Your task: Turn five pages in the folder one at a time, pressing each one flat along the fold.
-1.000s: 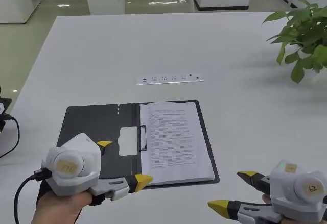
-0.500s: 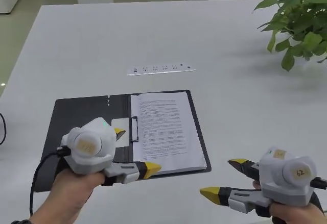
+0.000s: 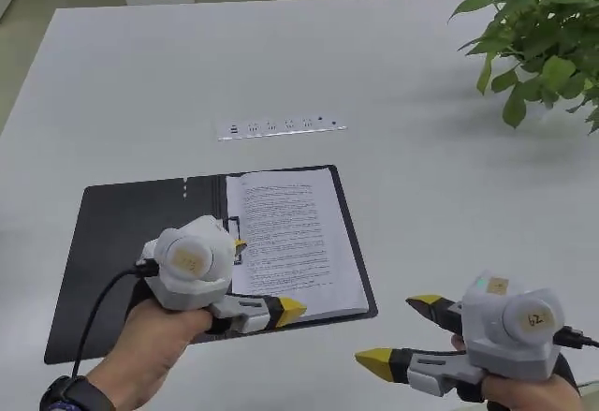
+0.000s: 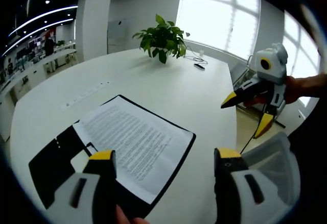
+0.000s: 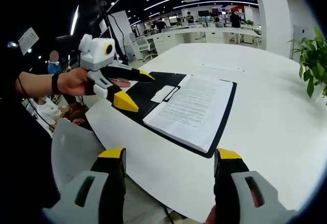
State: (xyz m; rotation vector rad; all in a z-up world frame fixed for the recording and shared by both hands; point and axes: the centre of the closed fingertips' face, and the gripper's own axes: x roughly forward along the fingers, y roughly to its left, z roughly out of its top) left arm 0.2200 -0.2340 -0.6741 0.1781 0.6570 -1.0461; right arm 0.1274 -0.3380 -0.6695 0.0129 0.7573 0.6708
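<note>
Closest in, over bare worktop [image 3: 440, 214] by its near edge: right gripper [image 3: 399, 332], jaws spread wide, gripping nothing, tips aimed left. Sits just off the near right corner of the folder [image 3: 112, 242], clear of it. A little farther in and to the left: left gripper [image 3: 267, 276], likewise wide open and empty. Hovers over the folder's near edge, about at the junction of spine and paper; cannot tell whether touching the sheet. Under and beyond both, the folder itself: lies open and flat close to the worktop's near edge, left of the middle, with the fold's long axis running near to far. Black and bare on the left half, stack of printed pages [image 3: 295, 228] on the right half. Free edge of the top sheet on the right, toward the right gripper. Probably the nearer tool, then, for lifting that edge and carrying it leftward across the fold, with the left gripper better placed for pressing along the crease afterwards. Probably no turn done yet, judging by the bare left half. Farther off, toward the worktop's middle: power strip [image 3: 281, 127]. Farthest, by the far right edge: potted plant [image 3: 538, 46].
</note>
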